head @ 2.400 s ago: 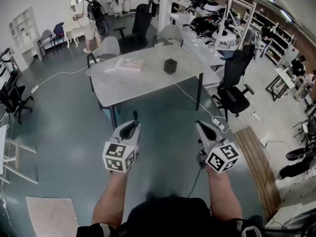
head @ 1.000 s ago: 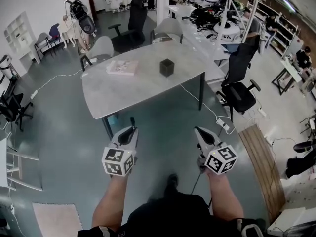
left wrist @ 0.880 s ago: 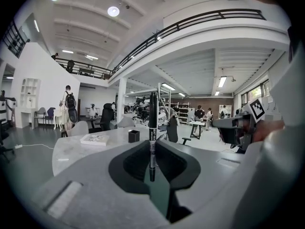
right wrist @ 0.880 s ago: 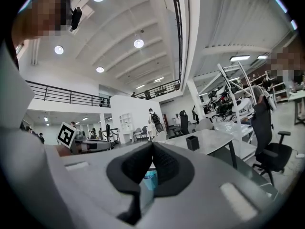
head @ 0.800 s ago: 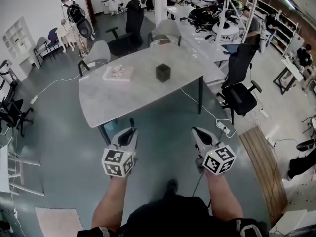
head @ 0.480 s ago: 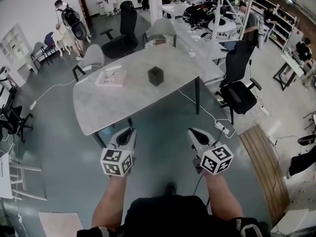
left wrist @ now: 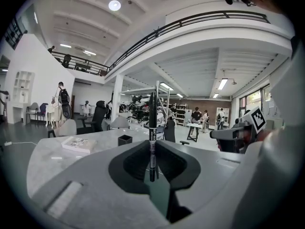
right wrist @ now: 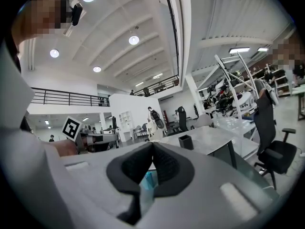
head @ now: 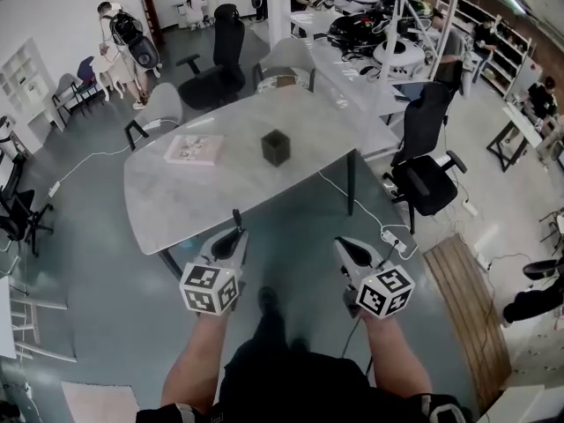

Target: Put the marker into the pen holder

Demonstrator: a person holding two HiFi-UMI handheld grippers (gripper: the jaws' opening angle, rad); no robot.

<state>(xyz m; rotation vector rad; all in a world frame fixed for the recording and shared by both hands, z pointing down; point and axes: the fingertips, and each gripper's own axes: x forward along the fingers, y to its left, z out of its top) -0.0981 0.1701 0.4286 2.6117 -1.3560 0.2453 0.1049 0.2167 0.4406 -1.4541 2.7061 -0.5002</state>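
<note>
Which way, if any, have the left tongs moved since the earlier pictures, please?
Yes: the left tongs, holding the marker, have come forward, nearer the table's near edge.

1. We see the table [head: 176, 205] top as pale grey and faintly mottled like stone, smooth with a low sheen.
2. The floor [head: 106, 280] is dark grey-green, smooth and shiny, and a wood plank strip [head: 463, 298] runs along one side.
3. The pen holder [head: 276, 147] looks matt black.
4. The marker [left wrist: 152, 128] has a glossy black plastic barrel.
5. The left gripper [left wrist: 152, 144] and the right gripper [right wrist: 152, 144] have matt light-grey plastic shells, with dull black pads [left wrist: 133, 163].
</note>
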